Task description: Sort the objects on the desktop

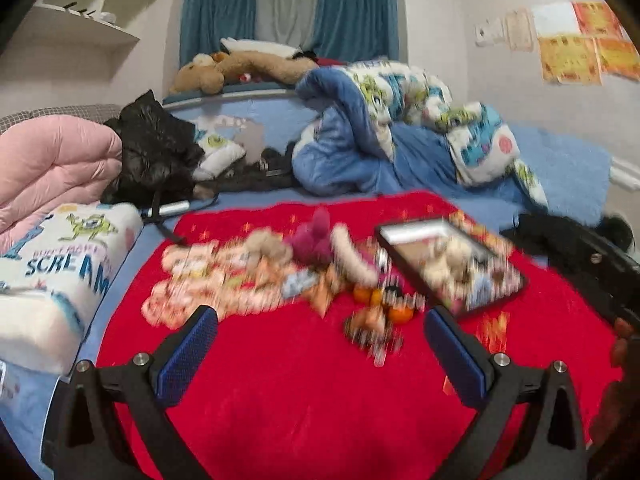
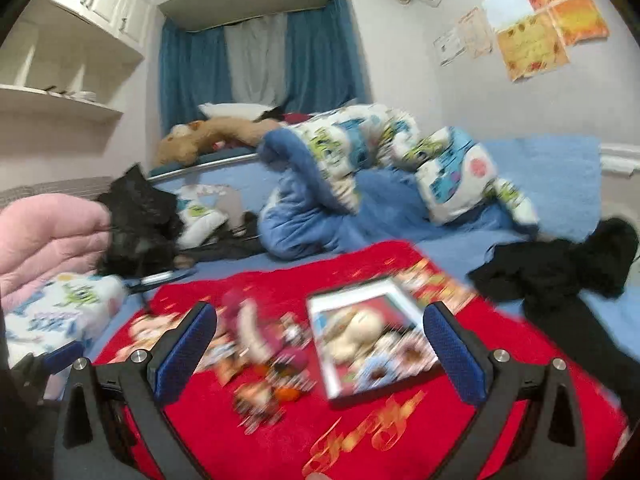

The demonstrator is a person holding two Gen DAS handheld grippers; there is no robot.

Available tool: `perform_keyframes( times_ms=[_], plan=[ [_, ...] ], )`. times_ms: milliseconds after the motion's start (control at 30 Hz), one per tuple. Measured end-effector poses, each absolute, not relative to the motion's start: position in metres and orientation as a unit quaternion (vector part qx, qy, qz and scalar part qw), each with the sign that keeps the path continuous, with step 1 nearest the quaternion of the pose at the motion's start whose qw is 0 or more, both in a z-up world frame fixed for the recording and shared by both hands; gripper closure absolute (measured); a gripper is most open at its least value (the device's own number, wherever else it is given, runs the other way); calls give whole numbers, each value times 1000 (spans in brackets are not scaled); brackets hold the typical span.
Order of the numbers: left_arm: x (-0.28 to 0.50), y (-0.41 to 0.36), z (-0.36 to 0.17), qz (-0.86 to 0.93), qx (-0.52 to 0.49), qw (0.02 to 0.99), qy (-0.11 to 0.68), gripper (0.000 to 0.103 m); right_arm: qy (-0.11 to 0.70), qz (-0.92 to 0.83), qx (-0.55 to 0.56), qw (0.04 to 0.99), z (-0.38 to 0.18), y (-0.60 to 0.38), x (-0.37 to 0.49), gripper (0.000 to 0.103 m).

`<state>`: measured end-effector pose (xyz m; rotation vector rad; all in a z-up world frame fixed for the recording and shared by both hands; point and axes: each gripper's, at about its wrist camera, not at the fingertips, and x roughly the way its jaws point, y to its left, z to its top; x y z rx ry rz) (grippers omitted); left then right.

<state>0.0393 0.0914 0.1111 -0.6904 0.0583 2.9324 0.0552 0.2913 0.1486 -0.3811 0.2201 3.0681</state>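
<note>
Both grippers are wide apart and hold nothing: the left gripper (image 1: 320,340) and the right gripper (image 2: 320,340) hang above the red blanket (image 1: 300,400) on the bed. The pile of small toys (image 1: 280,272) lies near the blanket's middle, and one black tray (image 1: 508,296) with some toys inside lies toward its right edge. I think it is best to slow down first, because the blur hides single items, then take one loose toy from the pile's near edge. Exact toy count: cannot tell.
</note>
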Motion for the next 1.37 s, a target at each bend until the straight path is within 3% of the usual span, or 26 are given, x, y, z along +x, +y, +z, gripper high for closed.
perform_keyframes(
  times_ms=[133,300,467,700,800,1367],
  plan=[
    [67,81,77,973,-223,26,60,0,81,985,-153,18,100,283,75,0],
    [75,63,51,976,-216,26,24,0,71,978,-196,29,52,271,89,0],
    [63,69,35,967,-247,38,56,0,65,976,-200,57,48,261,88,0],
    [61,63,33,966,-252,54,34,0,4,960,-233,158,39,241,69,0],
    [60,60,33,965,-253,58,22,0,35,963,-232,137,38,249,70,0],
    [62,58,35,965,-246,93,6,0,-1,956,-251,150,34,231,64,0]
  ],
)
